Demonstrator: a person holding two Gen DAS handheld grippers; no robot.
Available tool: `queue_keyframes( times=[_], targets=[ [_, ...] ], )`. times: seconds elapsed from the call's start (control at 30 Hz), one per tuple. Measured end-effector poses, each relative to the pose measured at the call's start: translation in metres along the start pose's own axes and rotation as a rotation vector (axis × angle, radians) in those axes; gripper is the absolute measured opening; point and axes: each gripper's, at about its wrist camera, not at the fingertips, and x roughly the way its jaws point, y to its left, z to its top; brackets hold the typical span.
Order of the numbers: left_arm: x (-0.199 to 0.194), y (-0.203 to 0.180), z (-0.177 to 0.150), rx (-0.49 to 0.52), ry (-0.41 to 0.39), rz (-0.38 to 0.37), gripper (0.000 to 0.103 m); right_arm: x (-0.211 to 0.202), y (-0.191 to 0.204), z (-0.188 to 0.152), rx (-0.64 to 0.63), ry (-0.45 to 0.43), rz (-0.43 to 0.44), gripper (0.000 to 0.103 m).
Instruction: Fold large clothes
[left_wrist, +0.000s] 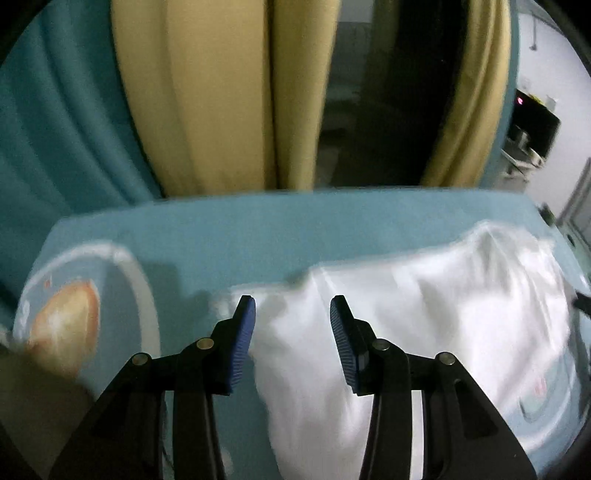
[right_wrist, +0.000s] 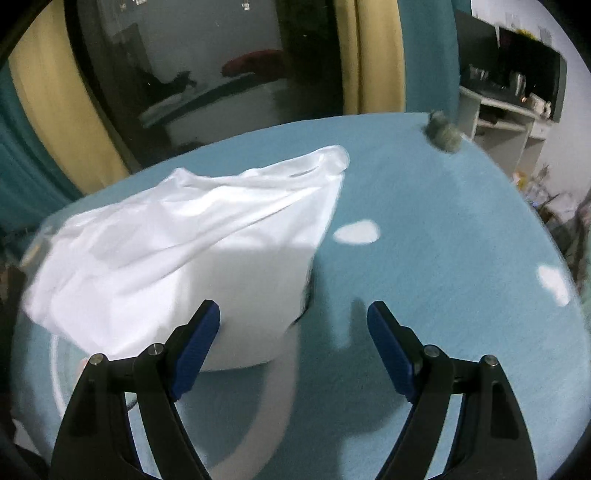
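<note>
Though both views are smeared by blur, a white garment (left_wrist: 424, 314) can be made out lying bunched on the blue-covered worktop (left_wrist: 258, 229). What kind of clothing it is cannot be told: no sleeve or collar shows plainly, only creases and a thin hem-like band near its far end (right_wrist: 314, 170). In the left wrist view its near part runs under the gripper frame and out of the picture at the bottom, and its right edge melts into the blur. In the right wrist view the garment (right_wrist: 184, 251) has its long axis running from the near left toward the far right, where it narrows to a rumpled tip; its left corner is cut off by shadow.

The left gripper (left_wrist: 293, 332) hovers over the near left part of the cloth, its 2 blue fingers (left_wrist: 242, 343) spread well apart with nothing between them. The right gripper (right_wrist: 293, 343) is likewise wide open and empty; its left finger (right_wrist: 195, 350) overlaps the garment's near edge, though whether it touches cannot be told, and the right one stands over bare cover.

A printed pale ring (right_wrist: 280, 387) on the cover is partly hidden under the cloth. A fuzzy grey thing (right_wrist: 443, 133) sits at the worktop's far edge, too blurred to name. Yellow and teal curtains (left_wrist: 207, 96) hang behind.
</note>
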Motion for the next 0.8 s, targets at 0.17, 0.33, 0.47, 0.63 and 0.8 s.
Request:
queue_keyframes(
  times=[0.17, 0.33, 0.47, 0.63, 0.8],
  targets=[
    [-0.007, -0.011, -0.072, -0.043, 0.111, -0.073, 0.052, 0.013, 0.034, -0.011, -0.155, 0.019, -0.052, 0.018],
    [-0.009, -0.015, -0.104, -0.078, 0.096, -0.073, 0.052, 0.007, 0.045, -0.013, -0.202, 0.023, -0.001, 0.011],
    [-0.01, -0.03, -0.108, -0.021, 0.064, -0.041, 0.034, -0.012, 0.043, -0.021, -0.187, -0.004, 0.013, 0.01],
    [-0.026, -0.038, -0.115, 0.015, 0.038, -0.057, 0.008, -0.032, 0.047, -0.035, -0.226, -0.026, -0.016, 0.01],
    [-0.06, -0.033, -0.125, -0.029, -0.005, -0.084, 0.008, -0.057, 0.049, -0.045, -0.227, -0.044, -0.019, 0.01]
  ],
)
